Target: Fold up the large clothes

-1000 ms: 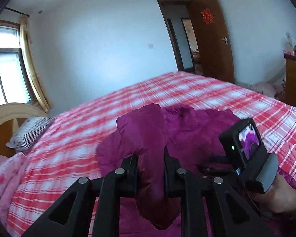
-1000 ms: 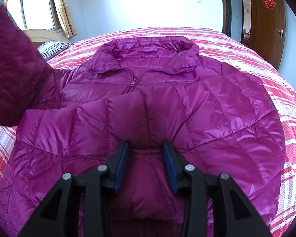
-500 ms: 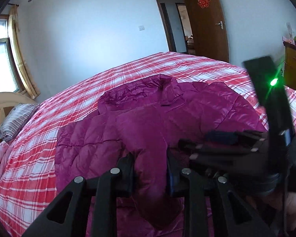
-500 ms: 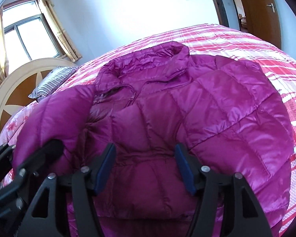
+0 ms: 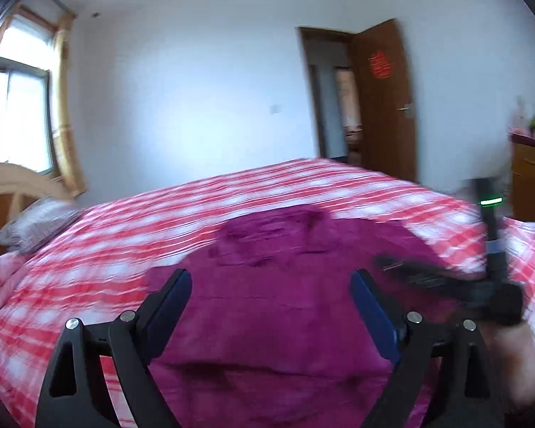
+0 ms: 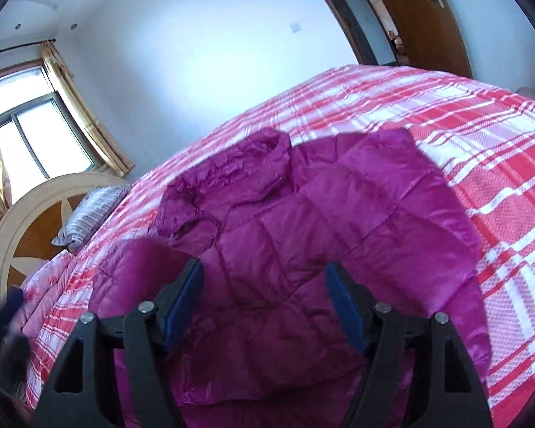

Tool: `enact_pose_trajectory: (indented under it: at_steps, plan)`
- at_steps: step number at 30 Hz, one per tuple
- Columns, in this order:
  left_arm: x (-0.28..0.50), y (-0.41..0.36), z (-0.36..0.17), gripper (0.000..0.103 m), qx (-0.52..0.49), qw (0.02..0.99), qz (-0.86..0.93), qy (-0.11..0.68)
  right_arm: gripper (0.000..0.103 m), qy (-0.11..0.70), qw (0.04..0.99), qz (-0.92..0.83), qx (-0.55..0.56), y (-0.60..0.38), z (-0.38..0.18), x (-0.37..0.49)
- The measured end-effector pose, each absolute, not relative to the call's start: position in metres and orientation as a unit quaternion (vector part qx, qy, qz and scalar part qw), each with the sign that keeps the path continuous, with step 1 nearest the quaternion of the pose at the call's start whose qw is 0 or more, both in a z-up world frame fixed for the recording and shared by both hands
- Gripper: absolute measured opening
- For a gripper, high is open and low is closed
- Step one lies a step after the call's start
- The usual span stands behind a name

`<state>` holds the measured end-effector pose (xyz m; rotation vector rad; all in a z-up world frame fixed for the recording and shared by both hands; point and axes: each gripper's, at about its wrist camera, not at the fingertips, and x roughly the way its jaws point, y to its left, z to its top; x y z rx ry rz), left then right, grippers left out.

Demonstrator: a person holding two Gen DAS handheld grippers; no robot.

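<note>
Left wrist first: my left gripper [image 5: 271, 306] has just been opening and its jaws now stand wide, with the magenta down jacket [image 5: 278, 285] lying under and between them but no pad pressing on it, so I hold nothing there. This view is blurred. The jacket spreads away from the jaws toward twelve o'clock on the red plaid bedspread [image 5: 89, 249], its collar at the far end. At three to four o'clock I see the right gripper [image 5: 446, 281] edge-on with a green light, a hand behind it. A striped pillow [image 5: 35, 224] sits at nine o'clock by the headboard, a wooden door [image 5: 385, 107] at one o'clock.

Right wrist next: my right gripper [image 6: 264, 303] has also just been opening; its jaws are well apart, astride a fold of the jacket [image 6: 339, 221] without clamping it. From here the jacket's long axis runs from the jaws up toward eleven o'clock, where the crumpled collar [image 6: 232, 178] lies, and a sleeve seems laid across the body. The hem end is nearest both grippers; I judge the right one better centred on it. The coming move, I think, turns on catching that near hem and carrying it along the long axis toward the collar.

No container shows in either view; a cabinet at three o'clock in the left view carries items too small to name
</note>
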<state>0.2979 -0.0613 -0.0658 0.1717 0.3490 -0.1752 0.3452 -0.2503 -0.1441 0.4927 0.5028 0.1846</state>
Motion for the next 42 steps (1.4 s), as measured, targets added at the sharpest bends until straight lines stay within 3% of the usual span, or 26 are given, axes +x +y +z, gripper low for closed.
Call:
enact_pose_trajectory:
  at_steps: [5, 7, 8, 10, 17, 24, 27, 33, 39, 42]
  plan:
    - [0.359, 0.003, -0.093, 0.091, 0.076, 0.962, 0.05, 0.259, 0.069, 0.199, 0.952, 0.108, 0.206, -0.239, -0.098, 0.317]
    - [0.383, 0.023, -0.107, 0.091, 0.058, 0.949, 0.073, 0.301, 0.059, 0.22, 0.951, 0.153, 0.153, -0.209, -0.087, 0.322]
    - [0.391, 0.029, -0.113, 0.091, 0.055, 0.946, 0.08, 0.31, 0.046, 0.233, 0.947, 0.179, 0.133, -0.194, -0.087, 0.326]
    - [0.406, 0.035, -0.13, 0.091, 0.079, 0.937, 0.103, 0.325, 0.037, 0.269, 0.938, 0.201, 0.091, -0.167, -0.097, 0.338]
    - [0.425, 0.051, -0.158, 0.091, 0.09, 0.916, 0.12, 0.372, 0.036, 0.371, 0.907, 0.189, 0.065, -0.147, -0.155, 0.37]
    - [0.421, 0.052, -0.1, 0.091, 0.039, 0.947, 0.121, 0.294, 0.036, 0.386, 0.901, 0.188, 0.058, -0.146, -0.163, 0.372]
    - [0.434, 0.03, -0.09, 0.091, 0.031, 0.952, 0.069, 0.296, 0.036, 0.384, 0.903, 0.184, 0.051, -0.144, -0.163, 0.37]
    - [0.467, 0.001, -0.122, 0.091, 0.016, 0.932, 0.01, 0.362, 0.036, 0.381, 0.904, 0.185, 0.059, -0.146, -0.165, 0.37]
    - [0.476, -0.007, -0.16, 0.091, 0.07, 0.914, 0.016, 0.4, 0.036, 0.38, 0.905, 0.183, 0.057, -0.146, -0.165, 0.37]
    - [0.481, -0.004, -0.17, 0.097, 0.06, 0.907, 0.019, 0.417, 0.036, 0.38, 0.905, 0.181, 0.054, -0.145, -0.166, 0.37]
